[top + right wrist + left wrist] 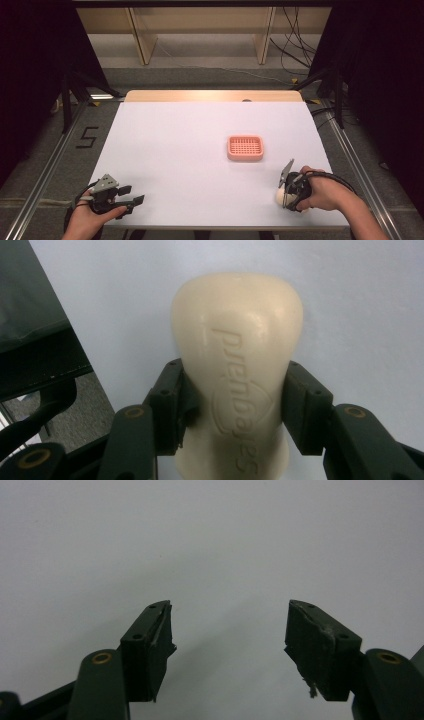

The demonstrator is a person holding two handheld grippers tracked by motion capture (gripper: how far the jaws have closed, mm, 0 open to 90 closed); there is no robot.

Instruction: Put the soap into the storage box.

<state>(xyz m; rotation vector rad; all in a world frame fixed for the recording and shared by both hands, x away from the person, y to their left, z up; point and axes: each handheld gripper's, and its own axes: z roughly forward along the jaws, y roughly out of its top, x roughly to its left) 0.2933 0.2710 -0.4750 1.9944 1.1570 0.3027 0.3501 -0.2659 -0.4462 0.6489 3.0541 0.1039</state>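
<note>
**Soap bar gripped at the table's near right corner**

The right claw (234, 410) is pinching a cream bar of soap (237, 365), its two black jaws pressed against the bar's long sides, with embossed lettering facing up. From above, the soap (278, 196) sits low on the white table (190, 150), close to its near right edge, under the person's right hand (325, 192). The left claw (229, 635) rests spread wide over bare table at the near left corner, holding nothing. A pink slotted soap dish (245, 147) stands well apart, nearer the table's middle. The grasp looks made; by my reading the next move calls for lifting the bar clear and carrying it leftward and away to the dish, keeping it level so that it lands flat inside the rim.
</note>
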